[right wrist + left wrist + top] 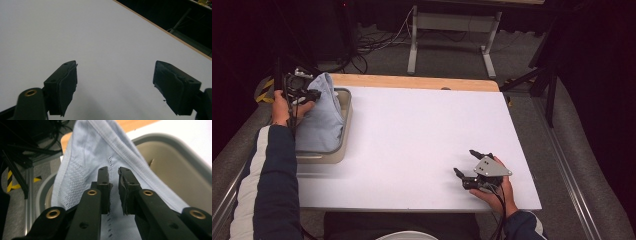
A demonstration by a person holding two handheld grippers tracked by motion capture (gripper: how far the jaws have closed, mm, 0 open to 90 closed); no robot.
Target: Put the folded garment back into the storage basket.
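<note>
Cloth (85, 167) was pinched between my left gripper's (113, 173) nearly closed jaws, to lift it from the tray (346, 107) at the worktop's (422, 130) left edge. My right gripper (473, 164) rested wide open and empty near the front edge, ready to help.

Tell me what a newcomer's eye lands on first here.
First, the pale blue cloth rising out of the grey tub at the table's left edge, pinched in the left tool. Next, the right tool resting with jaws wide apart near the front right of the bare white tabletop.
</note>
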